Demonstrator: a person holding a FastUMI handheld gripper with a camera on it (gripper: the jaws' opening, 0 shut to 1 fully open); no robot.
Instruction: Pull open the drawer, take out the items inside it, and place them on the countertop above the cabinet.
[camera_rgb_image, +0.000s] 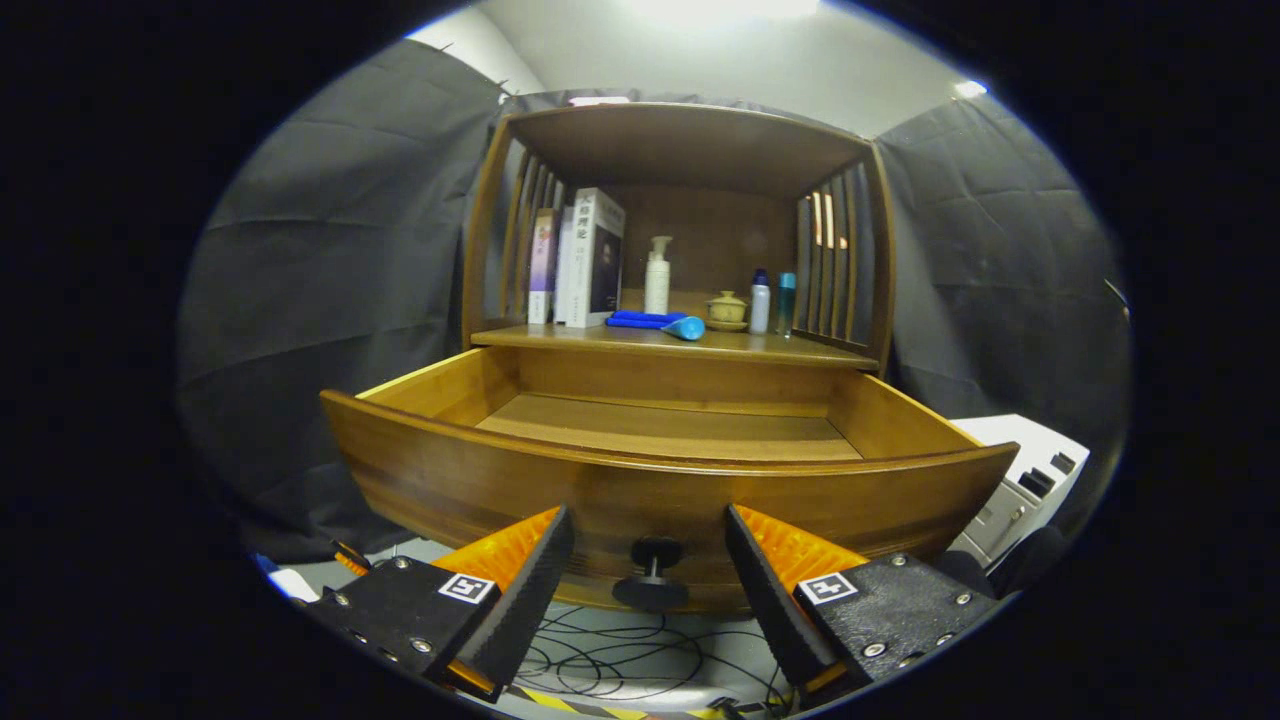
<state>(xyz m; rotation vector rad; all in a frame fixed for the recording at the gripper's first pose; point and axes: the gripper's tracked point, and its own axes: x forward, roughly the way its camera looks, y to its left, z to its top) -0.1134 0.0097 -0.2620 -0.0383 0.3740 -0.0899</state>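
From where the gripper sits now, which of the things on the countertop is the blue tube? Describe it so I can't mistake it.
Start at the wooden cabinet beyond the open drawer, whose knob sits between the open gripper fingers. On the countertop above the drawer, look between the white pump bottle and the small lidded pot. The blue tube is the only item lying flat; all its neighbours stand upright.

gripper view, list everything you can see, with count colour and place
drawer: 1, brown wood, pulled open, visible floor bare
knob: 1, black, drawer front, between the fingers
countertop: 1, brown, above drawer
books: several, white and purple, upright, countertop left
pump bottle: 1, white, right of books
tube: 1, blue, lying before pump bottle
lidded cup: 1, tan, right of the tube
small bottles: 2, white and teal, beside lidded cup
cables: several, black, floor
tongs: 1, open, either side of knob, not touching
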